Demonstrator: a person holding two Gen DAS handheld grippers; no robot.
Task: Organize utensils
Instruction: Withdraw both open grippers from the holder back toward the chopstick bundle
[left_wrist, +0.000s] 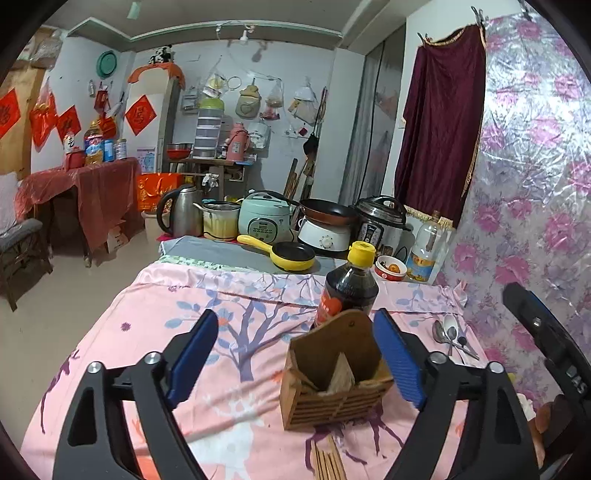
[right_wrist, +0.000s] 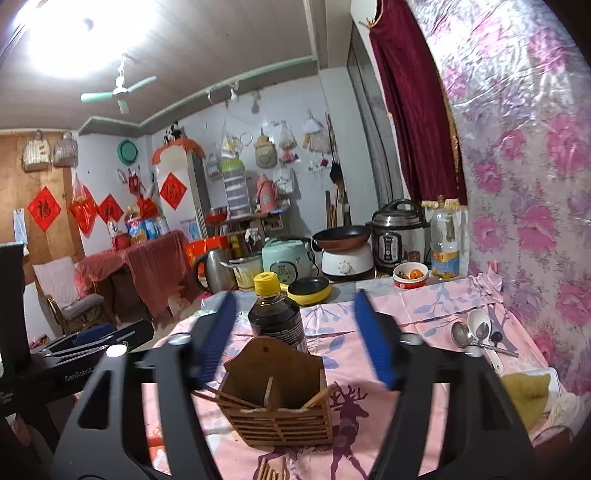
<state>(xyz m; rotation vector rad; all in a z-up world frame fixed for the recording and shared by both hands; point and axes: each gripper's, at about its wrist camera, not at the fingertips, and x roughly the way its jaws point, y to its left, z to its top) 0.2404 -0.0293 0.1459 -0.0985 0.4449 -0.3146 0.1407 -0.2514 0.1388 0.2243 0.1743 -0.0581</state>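
A brown wooden utensil holder (left_wrist: 334, 380) stands on the pink tablecloth (left_wrist: 229, 321); it also shows in the right wrist view (right_wrist: 277, 398) with a few chopsticks inside. More wooden chopsticks (left_wrist: 327, 459) lie in front of it, seen too in the right wrist view (right_wrist: 273, 469). Metal and white spoons (left_wrist: 448, 334) lie at the right by the wall, also in the right wrist view (right_wrist: 476, 332). My left gripper (left_wrist: 295, 354) is open and empty, just in front of the holder. My right gripper (right_wrist: 295, 339) is open and empty above the holder.
A dark sauce bottle with a yellow cap (left_wrist: 349, 288) stands right behind the holder. Behind it are a yellow pan (left_wrist: 288, 254), a red bowl (left_wrist: 390, 267), cookers and a kettle (left_wrist: 179, 212). The floral wall (left_wrist: 535, 184) bounds the right side. A yellow cloth (right_wrist: 524, 391) lies at the right.
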